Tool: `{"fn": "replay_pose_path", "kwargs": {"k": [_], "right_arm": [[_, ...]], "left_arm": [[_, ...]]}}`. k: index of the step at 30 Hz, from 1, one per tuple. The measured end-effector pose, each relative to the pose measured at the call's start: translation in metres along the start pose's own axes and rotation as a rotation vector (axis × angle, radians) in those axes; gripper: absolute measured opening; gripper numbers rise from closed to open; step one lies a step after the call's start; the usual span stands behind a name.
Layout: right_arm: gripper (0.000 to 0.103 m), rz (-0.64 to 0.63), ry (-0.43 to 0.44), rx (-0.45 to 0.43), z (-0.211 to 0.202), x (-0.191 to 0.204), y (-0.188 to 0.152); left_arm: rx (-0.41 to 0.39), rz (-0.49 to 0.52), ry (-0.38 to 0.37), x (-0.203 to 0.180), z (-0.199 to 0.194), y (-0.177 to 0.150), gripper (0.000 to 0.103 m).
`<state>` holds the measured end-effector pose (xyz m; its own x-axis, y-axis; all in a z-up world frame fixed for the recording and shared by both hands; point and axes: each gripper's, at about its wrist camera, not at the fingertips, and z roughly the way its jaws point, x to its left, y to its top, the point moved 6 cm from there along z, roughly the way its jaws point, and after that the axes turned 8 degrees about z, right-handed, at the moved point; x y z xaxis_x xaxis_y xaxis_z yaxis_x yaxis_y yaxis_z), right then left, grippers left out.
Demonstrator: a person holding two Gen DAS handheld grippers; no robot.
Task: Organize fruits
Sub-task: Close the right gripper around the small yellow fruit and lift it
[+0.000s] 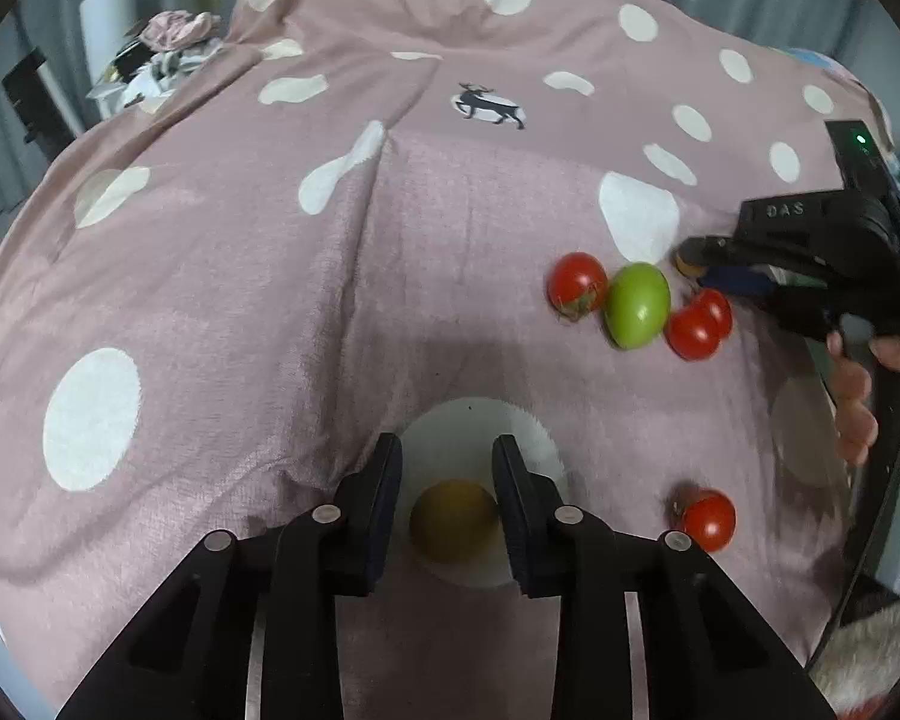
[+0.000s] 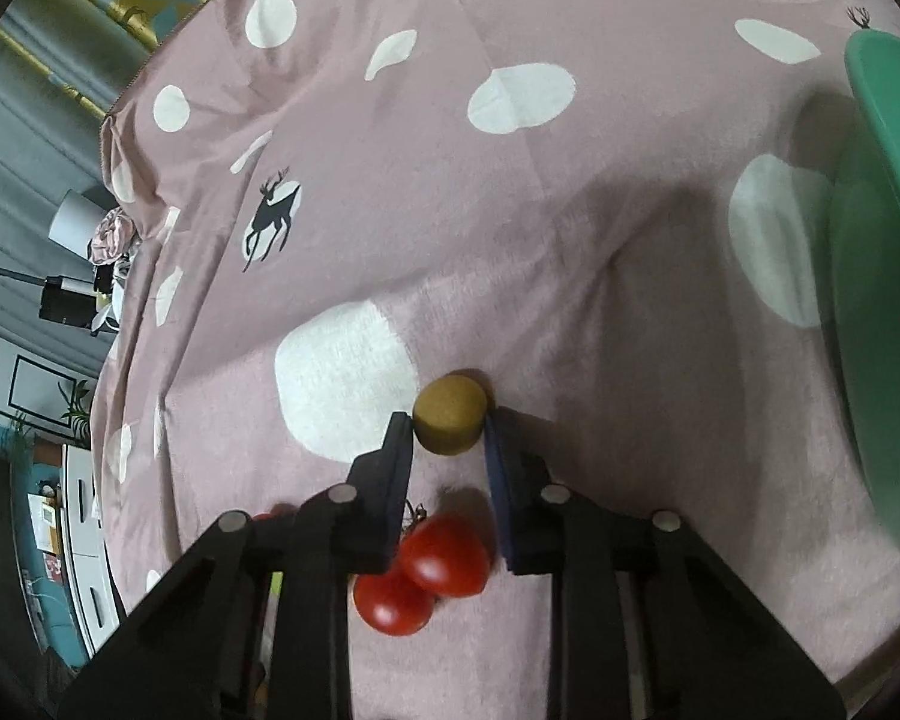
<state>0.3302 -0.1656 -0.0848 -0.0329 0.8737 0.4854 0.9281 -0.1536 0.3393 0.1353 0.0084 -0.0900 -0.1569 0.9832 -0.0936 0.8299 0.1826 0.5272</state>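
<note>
I'm seeing both angling steeply down: left hand-held gripper [image 1: 447,504] clamping a brown fruit [image 1: 453,519], right hand-held gripper [image 2: 448,438] pinching another brown fruit [image 2: 450,414].

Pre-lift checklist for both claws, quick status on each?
1. Left claw closed on the round yellow-brown fruit: ok, pads press its sides.
2. Right claw closed on the small round tan fruit: ok, held at the tips.
3. Grip depth, right: not ok, fruit sits at the very fingertips.
4. Two red tomatoes under the right claw: ok, outside the grip.
5. Teal plastic bowl in reach: cannot tell.
</note>
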Motion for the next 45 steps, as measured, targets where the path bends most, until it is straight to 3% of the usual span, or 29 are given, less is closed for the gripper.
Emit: {"fn": "replay_pose_path", "kwargs": {"k": [6,14,20,32,36,45], "right_arm": [[0.025,0.016,0.026,0.018,-0.002,0.001,-0.002],[0.025,-0.017,0.065,0.001,-0.021,0.012,-0.011],[0.025,0.011,0.058,0.015,-0.019,0.005,-0.014],[0.025,0.023,0.068,0.026,-0.019,0.005,-0.016],[0.025,0.027,0.068,0.026,-0.019,0.004,-0.017],[0.025,0.0,0.097,0.0,-0.033,0.01,-0.019]], "left_arm": [[-0.003,-0.09,-0.102,0.01,-0.009,-0.007,0.027],[-0.016,-0.119,-0.126,0.015,-0.016,-0.012,0.025],[0.04,-0.092,-0.154,0.007,-0.017,-0.021,0.025],[0.11,-0.014,-0.142,-0.005,-0.018,-0.032,0.027],[0.095,0.014,-0.123,-0.008,-0.018,-0.032,0.028],[0.042,-0.026,-0.129,-0.001,-0.015,-0.024,0.028]]}}
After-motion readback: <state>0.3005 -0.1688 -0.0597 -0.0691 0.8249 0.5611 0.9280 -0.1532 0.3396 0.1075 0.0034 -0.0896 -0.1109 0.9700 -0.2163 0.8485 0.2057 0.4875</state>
